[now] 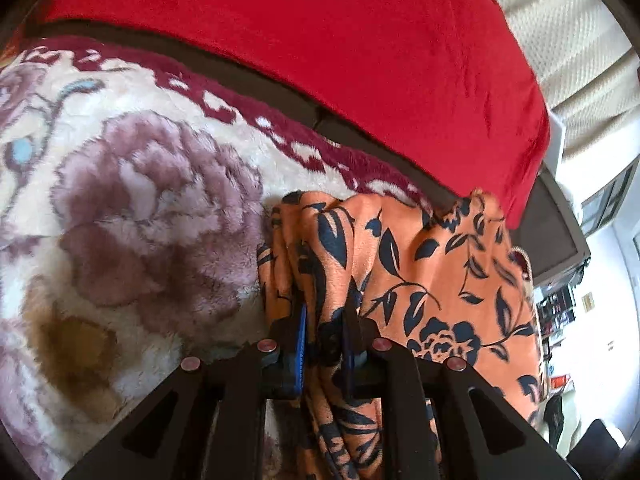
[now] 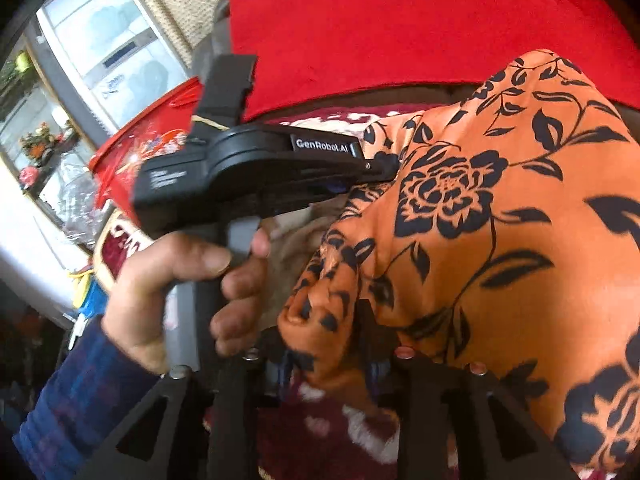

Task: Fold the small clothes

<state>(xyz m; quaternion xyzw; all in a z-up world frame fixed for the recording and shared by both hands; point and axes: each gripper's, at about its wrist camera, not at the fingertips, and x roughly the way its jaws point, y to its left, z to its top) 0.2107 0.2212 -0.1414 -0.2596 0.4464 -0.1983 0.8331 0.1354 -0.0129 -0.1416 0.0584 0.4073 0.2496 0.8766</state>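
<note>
The plush floral blanket [image 1: 132,184] covers the bed as the working surface, with a red cloth [image 1: 320,52] lying beyond its maroon patterned border, and on it, toward the far edge and partly lifted, is the task's thing: an orange garment printed with dark blue leaves and roses [image 1: 420,264]. In the left wrist view the garment runs from between the fingers away toward the red cloth, gathered into lengthwise pleats on its left side and spreading wider on the right, so its long axis seems to run roughly away from the person; which end is neck or hem I cannot tell. The left gripper [image 1: 324,344] is nearly pressed together, its blue pads pinching a bunched fold of the orange fabric. In the right wrist view the person's left hand [image 2: 172,292], in a blue sleeve [image 2: 80,400], holds that tool by its handle, its fingers reaching into the cloth. The right gripper [image 2: 324,344] has a rounded wad of the same fabric between its fingers; they look loosened rather than clamped, and I cannot tell for certain that the pads press on it. The step in hand looks like laying the two held points down on the blanket to set a fold. To do it well, both tools should keep level with each other and the edge taut between them, so the crease lands straight, and the right-hand wad should be let go only once it rests flat, with the left pinch kept until then.
</note>
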